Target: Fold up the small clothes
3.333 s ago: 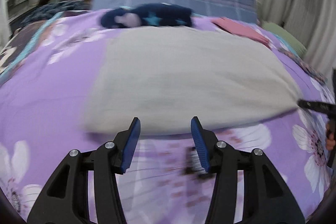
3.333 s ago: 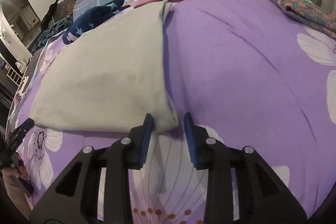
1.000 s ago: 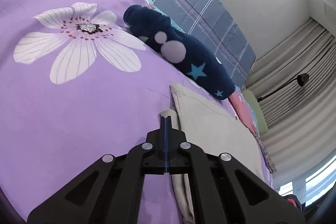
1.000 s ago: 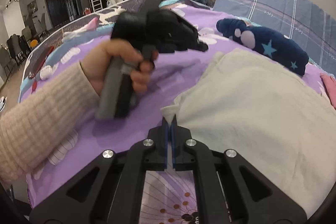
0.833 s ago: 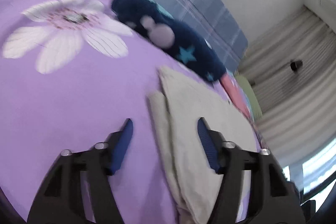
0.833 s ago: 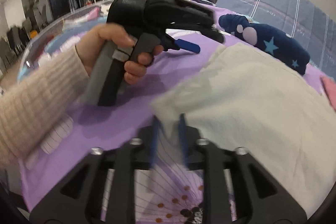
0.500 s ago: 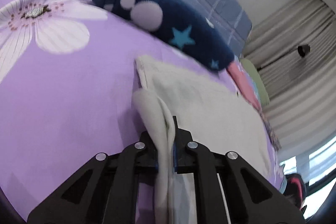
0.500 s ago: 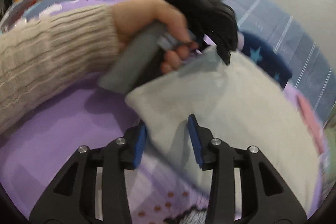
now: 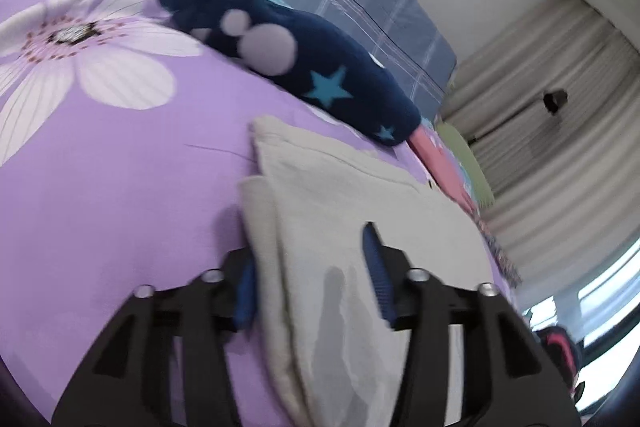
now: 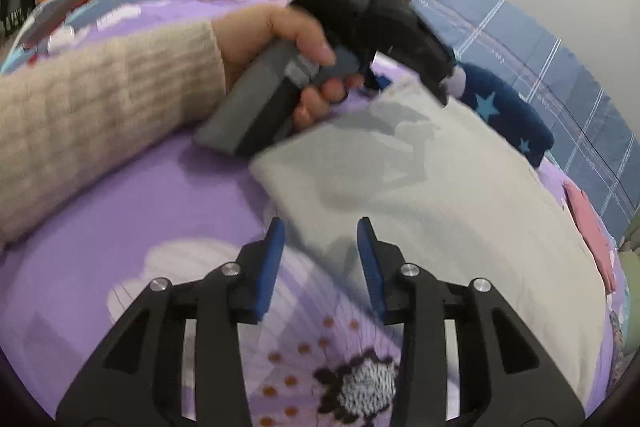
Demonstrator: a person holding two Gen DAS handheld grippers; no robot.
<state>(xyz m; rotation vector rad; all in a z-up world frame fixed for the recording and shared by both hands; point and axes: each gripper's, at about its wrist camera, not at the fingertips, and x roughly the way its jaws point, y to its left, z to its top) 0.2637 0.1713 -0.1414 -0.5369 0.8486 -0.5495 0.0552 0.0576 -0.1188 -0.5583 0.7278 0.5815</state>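
Opening claws (image 9: 310, 277) over folded cream cloth (image 9: 360, 211)

Matt beige cloth garment (image 9: 360, 211), smooth purple cotton-like bedsheet (image 9: 120, 187), ribbed knit sleeve (image 10: 100, 99)

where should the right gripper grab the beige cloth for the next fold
Probably the near folded corner of the beige cloth, approached from the bedspread side. That edge lies stacked and exposed between the opening jaws of the right gripper, so one finger could slide under.

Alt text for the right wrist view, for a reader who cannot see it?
The right gripper, jaws opening, straddles the edge of a folded beige cloth on a purple floral bedspread. Beyond, a hand works the left gripper at the cloth's far corner.
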